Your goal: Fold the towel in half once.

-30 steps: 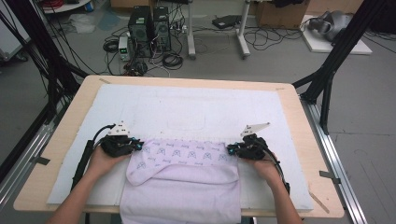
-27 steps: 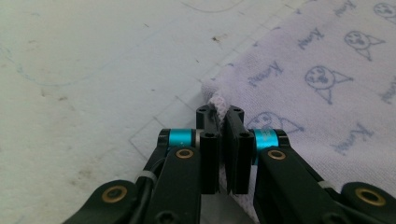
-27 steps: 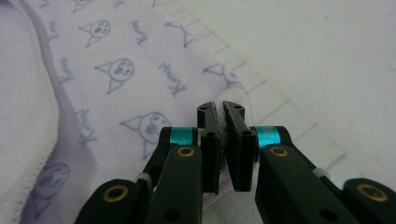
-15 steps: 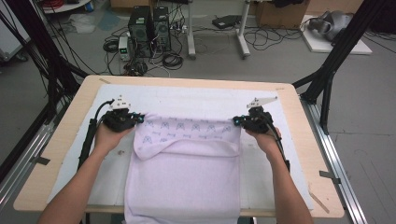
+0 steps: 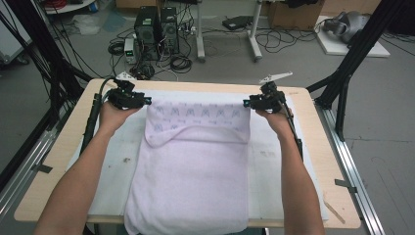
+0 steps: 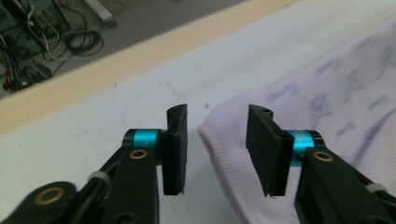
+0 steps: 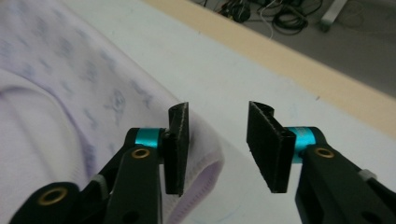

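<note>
A pale lilac towel [image 5: 195, 171] lies spread on the white mat [image 5: 276, 156], its near end hanging over the table's front edge. A band with a blue pattern [image 5: 200, 115] runs along its far edge. My left gripper [image 5: 146, 101] sits at the towel's far left corner, my right gripper [image 5: 246, 103] at the far right corner. In the left gripper view the left gripper [image 6: 218, 115] is open, with the towel corner [image 6: 224, 140] lying loose between and below the jaws. In the right gripper view the right gripper [image 7: 217, 112] is open too, the towel corner [image 7: 203, 156] beside its left jaw.
The wooden table [image 5: 56, 161] has metal rails along both sides [image 5: 350, 166]. Black frame poles [image 5: 342, 83] stand at the far corners. Computer towers [image 5: 156, 24] and tangled cables lie on the floor beyond the far edge.
Both grippers moved toward the far side of the table, pulling the towel's far edge out so the towel lies spread flat. The jaws now stand open at the corners.
</note>
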A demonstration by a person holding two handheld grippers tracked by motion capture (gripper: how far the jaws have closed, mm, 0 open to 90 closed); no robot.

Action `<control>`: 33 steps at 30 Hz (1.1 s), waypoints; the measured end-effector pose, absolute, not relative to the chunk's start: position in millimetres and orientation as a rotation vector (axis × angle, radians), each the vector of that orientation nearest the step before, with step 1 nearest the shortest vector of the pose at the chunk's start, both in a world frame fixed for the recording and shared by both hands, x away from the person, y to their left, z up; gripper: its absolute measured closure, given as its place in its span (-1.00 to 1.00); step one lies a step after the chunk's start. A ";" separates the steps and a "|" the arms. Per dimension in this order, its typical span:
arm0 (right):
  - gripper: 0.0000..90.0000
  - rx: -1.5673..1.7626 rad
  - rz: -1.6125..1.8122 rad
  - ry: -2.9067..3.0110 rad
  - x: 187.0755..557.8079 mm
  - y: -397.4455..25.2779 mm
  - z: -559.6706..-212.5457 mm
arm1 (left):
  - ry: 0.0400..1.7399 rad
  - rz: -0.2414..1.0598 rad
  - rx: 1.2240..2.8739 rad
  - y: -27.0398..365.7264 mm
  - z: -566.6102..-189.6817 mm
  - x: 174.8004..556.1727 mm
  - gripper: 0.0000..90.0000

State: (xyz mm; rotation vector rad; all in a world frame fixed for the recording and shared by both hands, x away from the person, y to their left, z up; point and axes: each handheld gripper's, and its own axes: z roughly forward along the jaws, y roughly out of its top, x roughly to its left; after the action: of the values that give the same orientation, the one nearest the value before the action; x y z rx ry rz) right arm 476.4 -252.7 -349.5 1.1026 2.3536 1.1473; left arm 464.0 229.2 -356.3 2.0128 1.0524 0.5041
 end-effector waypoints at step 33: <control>0.16 0.987 1.304 2.489 387.8 -244.2 -415.2 | 0.803 0.288 2.183 212.7 -434.6 382.9 0.57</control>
State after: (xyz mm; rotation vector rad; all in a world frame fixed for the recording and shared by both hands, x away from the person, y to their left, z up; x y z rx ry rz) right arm 387.8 -244.2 -415.2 0.9875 2.4892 1.3042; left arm 382.9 212.7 -434.6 2.1835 0.8034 0.2880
